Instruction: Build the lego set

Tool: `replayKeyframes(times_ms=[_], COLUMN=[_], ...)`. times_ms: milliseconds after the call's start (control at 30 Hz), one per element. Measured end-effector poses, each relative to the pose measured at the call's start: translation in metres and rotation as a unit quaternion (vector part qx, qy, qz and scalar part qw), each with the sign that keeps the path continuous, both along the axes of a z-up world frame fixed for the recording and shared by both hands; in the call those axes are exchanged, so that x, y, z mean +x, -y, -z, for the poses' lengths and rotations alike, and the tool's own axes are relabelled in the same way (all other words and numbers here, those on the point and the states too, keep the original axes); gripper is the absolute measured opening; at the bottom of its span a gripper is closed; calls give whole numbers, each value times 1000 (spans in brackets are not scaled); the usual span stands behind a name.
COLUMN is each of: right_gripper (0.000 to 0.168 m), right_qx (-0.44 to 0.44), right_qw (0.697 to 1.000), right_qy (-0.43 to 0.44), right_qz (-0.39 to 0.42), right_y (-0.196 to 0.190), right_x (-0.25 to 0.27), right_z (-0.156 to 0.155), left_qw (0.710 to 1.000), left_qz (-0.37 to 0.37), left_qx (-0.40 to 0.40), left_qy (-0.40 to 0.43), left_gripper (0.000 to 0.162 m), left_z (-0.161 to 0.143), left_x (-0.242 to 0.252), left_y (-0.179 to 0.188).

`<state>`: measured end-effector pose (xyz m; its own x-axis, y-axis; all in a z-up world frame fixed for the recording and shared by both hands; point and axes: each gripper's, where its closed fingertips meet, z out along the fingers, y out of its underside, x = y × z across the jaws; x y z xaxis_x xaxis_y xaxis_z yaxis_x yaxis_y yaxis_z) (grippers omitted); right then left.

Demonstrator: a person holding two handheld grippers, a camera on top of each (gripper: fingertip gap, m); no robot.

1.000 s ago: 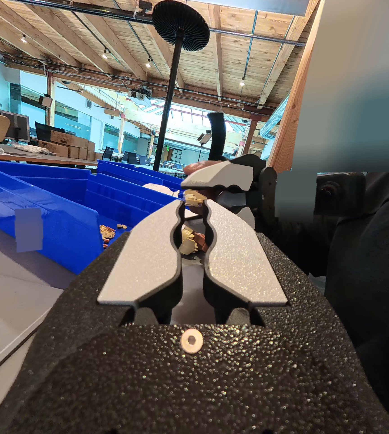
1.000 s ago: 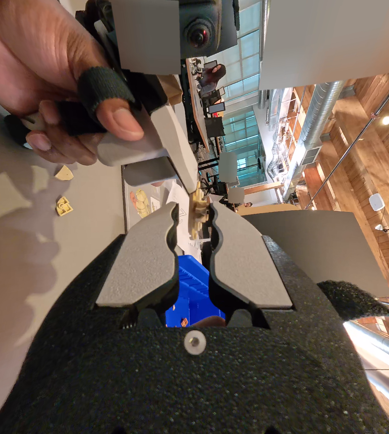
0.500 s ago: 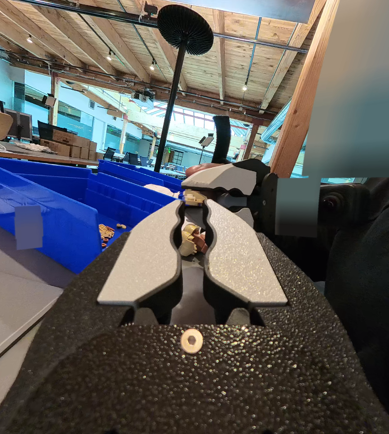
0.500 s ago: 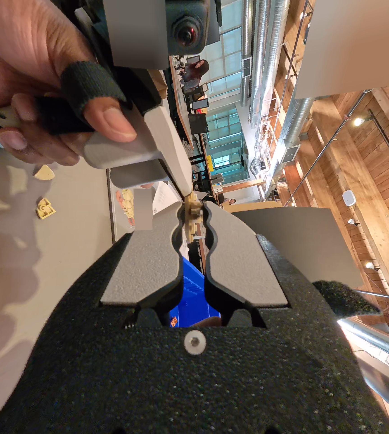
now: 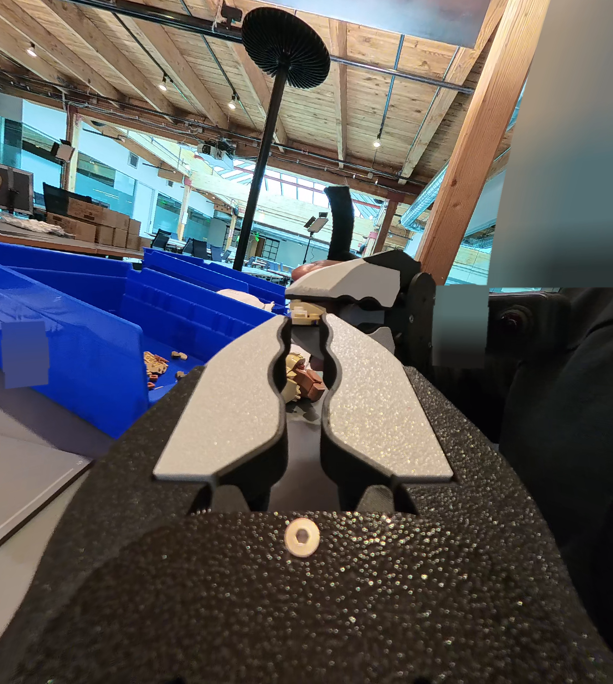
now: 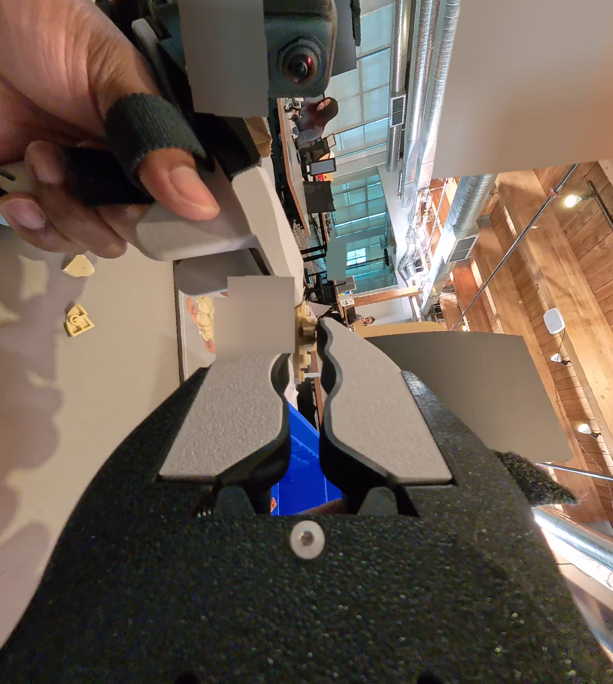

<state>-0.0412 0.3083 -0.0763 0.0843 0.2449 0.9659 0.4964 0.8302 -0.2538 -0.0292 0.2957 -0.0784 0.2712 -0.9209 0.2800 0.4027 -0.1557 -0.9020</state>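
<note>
Item: tan lego assembly (image 6: 304,346), held in the air between two hand-held grippers.

Left gripper (image 5: 305,321) and right gripper (image 6: 305,333) meet tip to tip, each with jaws pinching the same small tan piece at its edge. More loose bricks (image 5: 303,381) lie below; two tan parts (image 6: 78,321) rest on the grey table (image 6: 120,370); others sit in the blue bin (image 5: 86,355). Risk, as judged: such shallow grips may let the piece twist or spring free if the pressing force runs off-axis.
</note>
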Motion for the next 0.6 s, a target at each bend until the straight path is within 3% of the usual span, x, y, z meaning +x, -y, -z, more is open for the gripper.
replayKeyframes(times_ms=[233, 400, 600], right_gripper=[12, 12, 11], right_qx=[18, 92, 191], right_qw=[1000, 995, 981], right_qy=[3, -5, -6], right_qz=[11, 34, 39], right_y=[-2, -9, -6], right_x=[1, 6, 6], right_z=[0, -4, -5], left_qw=[1000, 998, 982], left_qz=[8, 30, 86], left_qx=[-15, -61, -155], left_qy=[2, 10, 66], left_gripper=[14, 26, 27], left_z=[1, 1, -6], left_x=[0, -4, -7], left_y=[-2, -7, -10])
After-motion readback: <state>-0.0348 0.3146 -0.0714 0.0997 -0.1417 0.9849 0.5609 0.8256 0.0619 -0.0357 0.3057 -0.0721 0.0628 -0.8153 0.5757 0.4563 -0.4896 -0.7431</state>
